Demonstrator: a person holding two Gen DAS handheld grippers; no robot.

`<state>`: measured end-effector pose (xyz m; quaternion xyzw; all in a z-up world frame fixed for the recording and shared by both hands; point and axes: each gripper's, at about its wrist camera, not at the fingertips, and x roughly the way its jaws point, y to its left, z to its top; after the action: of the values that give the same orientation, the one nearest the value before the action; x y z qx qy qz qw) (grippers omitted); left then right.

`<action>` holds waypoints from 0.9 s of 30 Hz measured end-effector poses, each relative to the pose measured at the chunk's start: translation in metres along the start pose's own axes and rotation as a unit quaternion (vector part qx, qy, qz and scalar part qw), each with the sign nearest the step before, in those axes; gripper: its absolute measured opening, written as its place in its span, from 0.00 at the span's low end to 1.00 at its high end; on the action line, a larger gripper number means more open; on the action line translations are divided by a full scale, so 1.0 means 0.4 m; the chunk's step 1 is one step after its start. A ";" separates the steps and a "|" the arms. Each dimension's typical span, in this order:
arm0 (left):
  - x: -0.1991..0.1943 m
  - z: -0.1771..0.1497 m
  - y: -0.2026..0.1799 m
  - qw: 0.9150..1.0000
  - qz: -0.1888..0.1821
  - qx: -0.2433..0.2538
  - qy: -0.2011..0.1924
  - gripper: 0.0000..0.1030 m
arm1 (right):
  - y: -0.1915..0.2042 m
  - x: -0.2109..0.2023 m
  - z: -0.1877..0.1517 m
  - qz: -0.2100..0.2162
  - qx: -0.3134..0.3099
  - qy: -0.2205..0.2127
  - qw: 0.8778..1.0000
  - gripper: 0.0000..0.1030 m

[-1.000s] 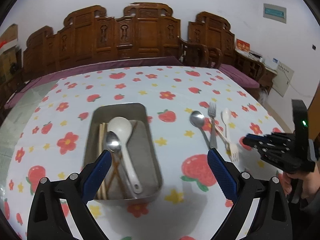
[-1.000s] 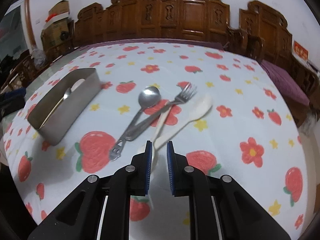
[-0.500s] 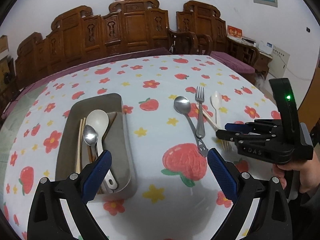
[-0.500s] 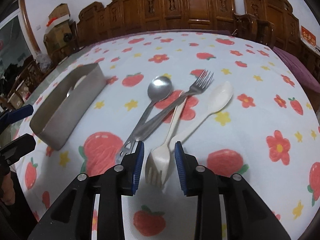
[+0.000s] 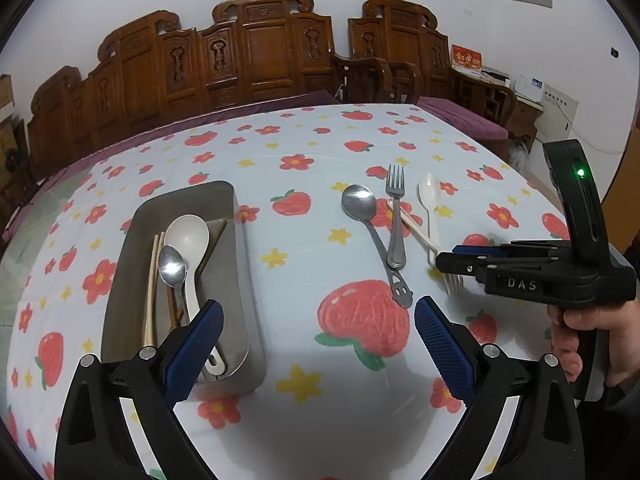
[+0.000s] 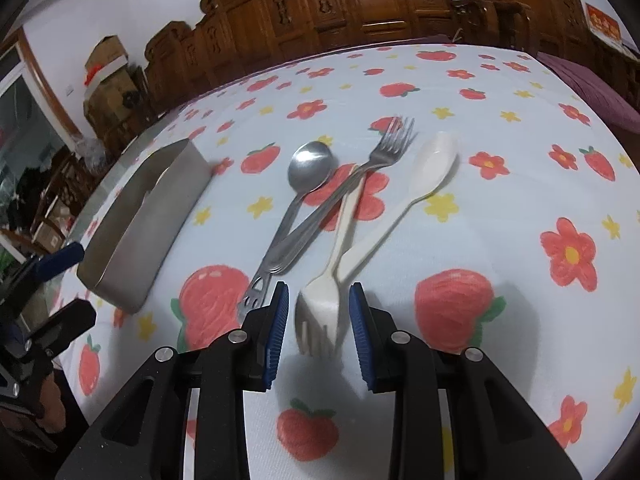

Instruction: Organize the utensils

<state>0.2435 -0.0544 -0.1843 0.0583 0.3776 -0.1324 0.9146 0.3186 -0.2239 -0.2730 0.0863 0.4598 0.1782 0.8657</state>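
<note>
A metal tray (image 5: 240,248) (image 6: 160,216) on the table holds chopsticks (image 5: 151,280), a steel spoon (image 5: 173,268) and a white spoon (image 5: 188,236). On the cloth lie a steel spoon (image 6: 310,166), a steel fork (image 6: 390,146), a white spoon (image 6: 434,160) and a white plastic fork (image 6: 322,304) (image 5: 454,282). My right gripper (image 6: 318,328) (image 5: 452,260) is open with its jaws on either side of the white fork's tines. My left gripper (image 5: 320,340) is wide open and empty, above the cloth near the tray's front end.
The table carries a white cloth with strawberries and flowers (image 5: 364,316). Carved wooden chairs (image 5: 260,48) line the far side. Cardboard boxes (image 6: 108,80) stand at the far left in the right wrist view.
My right gripper has opened and moved forward and down, so its jaws now flank the white fork's tines. The left gripper's view has shifted right and closer to the table.
</note>
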 end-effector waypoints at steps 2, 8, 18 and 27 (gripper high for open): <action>0.001 0.000 0.000 1.000 0.000 0.000 0.001 0.90 | -0.009 0.008 0.001 0.002 0.007 0.007 1.000 0.33; 0.019 -0.002 -0.017 1.000 0.003 0.002 0.008 0.90 | -0.008 0.006 -0.001 0.017 0.007 0.014 1.000 0.23; 0.079 0.022 -0.054 0.999 0.000 0.008 0.031 0.90 | -0.013 -0.082 0.006 0.003 -0.025 -0.022 0.999 0.05; 0.163 0.071 -0.094 0.999 -0.010 0.007 0.043 0.90 | -0.077 -0.092 0.017 -0.001 -0.009 -0.025 1.000 0.05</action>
<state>0.2961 -0.1093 -0.2102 0.0664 0.4157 -0.1415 0.8959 0.3123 -0.2663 -0.2506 0.0826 0.4368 0.1788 0.8777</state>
